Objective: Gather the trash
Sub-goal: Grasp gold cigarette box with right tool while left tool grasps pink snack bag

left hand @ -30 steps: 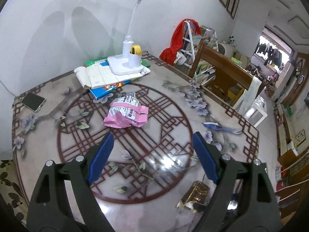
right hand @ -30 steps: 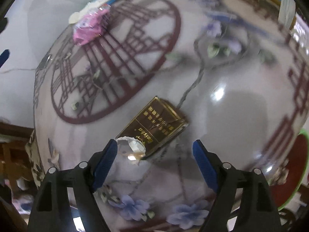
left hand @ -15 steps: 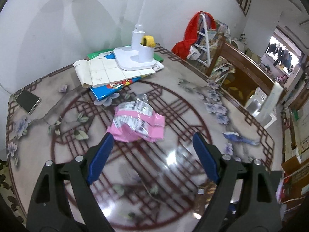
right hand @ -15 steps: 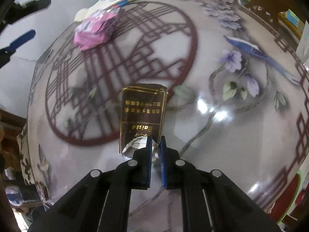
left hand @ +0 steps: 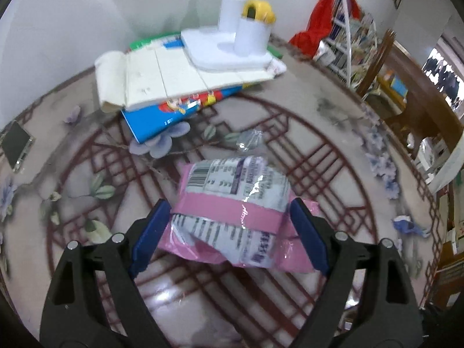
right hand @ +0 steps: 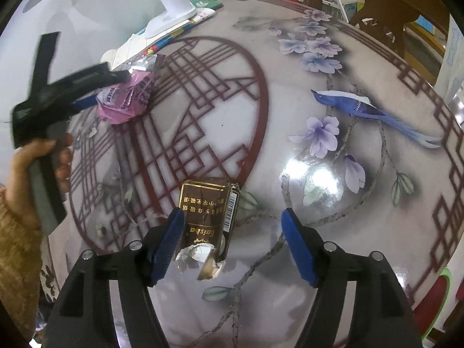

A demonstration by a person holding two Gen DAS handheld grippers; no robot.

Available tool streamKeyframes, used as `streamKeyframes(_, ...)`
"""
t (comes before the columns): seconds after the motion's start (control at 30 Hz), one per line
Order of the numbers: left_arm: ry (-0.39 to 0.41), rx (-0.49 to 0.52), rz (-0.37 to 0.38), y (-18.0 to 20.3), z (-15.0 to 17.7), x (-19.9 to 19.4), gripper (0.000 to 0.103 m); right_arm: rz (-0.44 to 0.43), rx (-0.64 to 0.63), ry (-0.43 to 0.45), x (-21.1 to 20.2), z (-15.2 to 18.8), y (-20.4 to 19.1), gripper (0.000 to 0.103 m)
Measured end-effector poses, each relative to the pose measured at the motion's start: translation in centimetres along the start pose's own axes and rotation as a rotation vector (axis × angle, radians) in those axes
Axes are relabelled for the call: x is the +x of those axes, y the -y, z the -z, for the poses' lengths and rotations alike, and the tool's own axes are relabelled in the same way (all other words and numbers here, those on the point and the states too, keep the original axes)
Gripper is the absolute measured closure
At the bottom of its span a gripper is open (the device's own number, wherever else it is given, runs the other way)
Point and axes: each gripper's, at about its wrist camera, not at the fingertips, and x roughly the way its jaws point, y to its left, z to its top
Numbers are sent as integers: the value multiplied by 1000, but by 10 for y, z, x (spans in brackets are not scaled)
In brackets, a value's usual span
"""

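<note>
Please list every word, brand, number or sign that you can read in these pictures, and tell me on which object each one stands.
"Baisha": gold script on the brown cigarette pack, seen upside down.
Gold Chinese characters on the same pack: too small to read.
Barcode on the pack's side: digits unreadable.
Barcode and print on the pink wrapper: blurred.
Cartoon cover of the blue book: no text readable.

A lived-in home — a round table (right hand: 377, 174) with a glossy top printed in red lattice and lilac flowers, a white desk lamp base (left hand: 229, 49) on stacked children's books (left hand: 174, 110), a carved wooden chair (left hand: 420, 92), a crowded book rack (left hand: 348, 43) beyond.
</note>
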Motion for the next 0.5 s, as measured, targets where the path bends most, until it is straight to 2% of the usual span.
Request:
streamKeyframes(0.07, 3, -17, 8, -3, -1, 4, 24, -7, 1, -13, 3, -2, 0, 35)
streamKeyframes(0.13, 5, -12, 2, -2, -3, 4, 38, -13, 6, -24, 8, -4, -3, 35)
streamKeyframes(0.17, 2, -10, 4, -3, -3, 4, 42, -18, 11, -31, 11, -4, -3, 34)
streamKeyframes(0.23, -10, -3, 7, -3, 0, 4, 62, -28, 17, -50, 18, -5, -6, 34)
streamKeyframes(0.37, -13, -2, 15, -7, 8, -4, 67, -7, -10, -72, 33, -4, -16, 33)
streamKeyframes(0.5, 6, -8, 32, -7, 19, -24, 70, 47, -83, -45, 38, -4, -28, 32)
